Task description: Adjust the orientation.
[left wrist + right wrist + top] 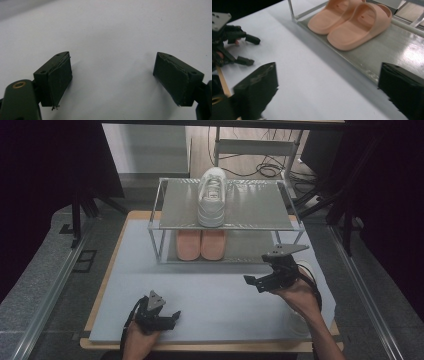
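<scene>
Grey matting covers the surface point(210, 295), and a two-level metal rack point(155, 227) stands toward its far side. On the rack's top shelf sits a single white sneaker point(212, 197), its heel at the near edge and its toe pointing away. On the bottom shelf, directly under it, a pair of peach slides point(201, 245) lie side by side, touching; in the right gripper view they point(352, 22) rest near the shelf's front edge.

The left gripper point(172, 317) is low over the near left part of the surface, held in a hand point(137, 340) at the bottom edge. In the left gripper view its jaws stand wide apart with nothing between them, just bare matting below.

The right gripper point(256, 282) hovers in front of the rack's right end, held in the right hand point(300, 295). Its jaws are also spread wide and hold nothing; in its own view they frame the matting and the bottom shelf's front edge, with the left gripper point(249, 50) farther off at the left.
</scene>
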### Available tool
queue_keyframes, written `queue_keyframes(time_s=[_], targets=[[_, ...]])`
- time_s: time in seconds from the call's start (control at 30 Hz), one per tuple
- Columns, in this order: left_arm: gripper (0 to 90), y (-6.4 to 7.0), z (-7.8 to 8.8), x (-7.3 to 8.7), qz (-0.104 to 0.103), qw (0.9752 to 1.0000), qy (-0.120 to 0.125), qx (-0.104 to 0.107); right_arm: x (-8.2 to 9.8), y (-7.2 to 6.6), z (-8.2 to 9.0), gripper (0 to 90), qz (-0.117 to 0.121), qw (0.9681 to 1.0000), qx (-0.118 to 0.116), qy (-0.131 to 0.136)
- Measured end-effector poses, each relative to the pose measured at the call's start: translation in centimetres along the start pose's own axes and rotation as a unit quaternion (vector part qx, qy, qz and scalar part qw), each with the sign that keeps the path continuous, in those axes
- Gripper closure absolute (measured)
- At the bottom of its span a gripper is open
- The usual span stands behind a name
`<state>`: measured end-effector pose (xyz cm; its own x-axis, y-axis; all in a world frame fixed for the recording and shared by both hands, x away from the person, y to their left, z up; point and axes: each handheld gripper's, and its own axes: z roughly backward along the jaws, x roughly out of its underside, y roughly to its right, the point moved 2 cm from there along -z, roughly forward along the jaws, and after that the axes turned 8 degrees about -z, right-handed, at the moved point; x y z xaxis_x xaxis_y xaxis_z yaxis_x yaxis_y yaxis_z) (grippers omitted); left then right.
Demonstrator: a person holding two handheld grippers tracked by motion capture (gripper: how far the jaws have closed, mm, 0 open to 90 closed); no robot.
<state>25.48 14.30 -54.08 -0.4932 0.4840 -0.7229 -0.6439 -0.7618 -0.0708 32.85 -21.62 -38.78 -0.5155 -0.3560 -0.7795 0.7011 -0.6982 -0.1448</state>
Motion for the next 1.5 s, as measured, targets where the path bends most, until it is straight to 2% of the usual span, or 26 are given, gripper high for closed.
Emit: queue_keyframes(time_s=[0.1,0.23,0.43,0.6,0.73,0.9,1.03,1.3,1.5], targets=[[15.3,0.0,0.0,0.0,0.000,1.0000,0.000,0.000,0.6,0.0,0.7,11.9,-0.003,1.0000,0.006,0.003],[15.3,0.0,0.0,0.0,0.000,1.0000,0.001,0.000,1.3,0.3,1.4,22.9,-0.012,0.9998,0.017,-0.006],[15.3,0.0,0.0,0.0,0.000,1.0000,0.000,0.000,2.3,1.1,2.7,44.2,-0.016,0.9992,0.037,-0.002],[15.3,0.0,0.0,0.0,0.000,1.0000,0.000,0.000,3.2,2.5,3.9,59.2,-0.023,0.9979,0.061,0.004],[15.3,0.0,0.0,0.0,0.000,1.0000,0.000,0.000,4.1,3.8,5.0,67.8,-0.037,0.9961,0.080,0.004],[15.3,0.0,0.0,0.0,0.000,1.0000,0.001,0.000,5.1,5.5,6.2,77.5,-0.058,0.9946,0.086,0.004],[15.3,0.0,0.0,0.0,-0.001,1.0000,-0.001,0.000,6.0,6.8,7.2,82.6,-0.074,0.9916,0.106,0.009],[15.3,0.0,0.0,0.0,0.002,1.0000,0.001,0.000,7.8,9.5,8.5,89.6,-0.108,0.9804,0.164,0.021],[15.3,0.0,0.0,0.0,0.000,1.0000,-0.001,0.000,9.7,11.8,8.4,89.7,-0.140,0.9722,0.187,0.014]])
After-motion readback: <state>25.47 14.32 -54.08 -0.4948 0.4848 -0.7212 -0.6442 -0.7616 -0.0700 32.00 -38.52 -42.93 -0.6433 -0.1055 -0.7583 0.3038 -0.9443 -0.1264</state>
